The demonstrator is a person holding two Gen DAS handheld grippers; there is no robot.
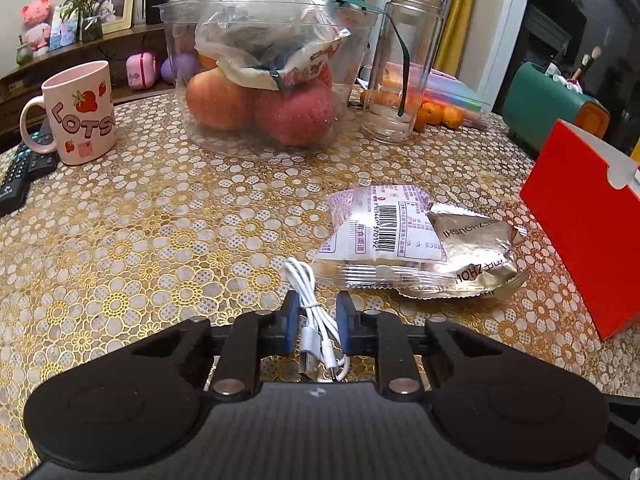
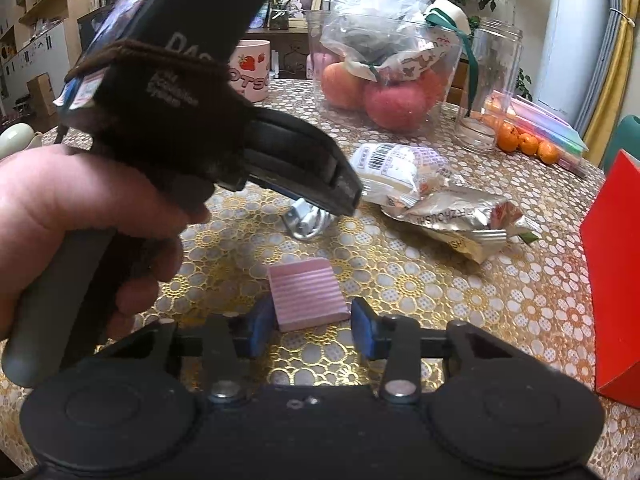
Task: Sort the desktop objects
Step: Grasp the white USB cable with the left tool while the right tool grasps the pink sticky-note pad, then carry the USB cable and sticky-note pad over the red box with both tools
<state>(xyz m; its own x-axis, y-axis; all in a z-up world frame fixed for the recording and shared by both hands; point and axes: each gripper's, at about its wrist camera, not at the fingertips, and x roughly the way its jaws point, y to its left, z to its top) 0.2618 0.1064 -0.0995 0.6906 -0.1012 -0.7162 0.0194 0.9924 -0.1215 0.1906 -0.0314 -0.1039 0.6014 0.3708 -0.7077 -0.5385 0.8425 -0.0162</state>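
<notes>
Left wrist view: your left gripper has its jaws pulled in close w/ the coiled white cable between the blue pads; pads sit right at the cable's sides, looks like a pinch, though the right pad shows a thin gap. Cable lies on the bench, near its front edge, just beside the snack packets, a white barcode one on top of a silver one. Behind them, toward the far edge, a clear tub w/ apples & a plastic bag, an empty glass jar to its right, small oranges past that. Pink strawberry mug near the far-left edge, remotes beside it. Red box stands at the right edge. Right wrist view: your right gripper has jaws partly spread around a pink ribbed block lying flat on the bench; left pad is at the block's edge, right pad apart from it, so no grip. Your left hand and its gripper fill the left side of this view, nose down over the cable.
</notes>
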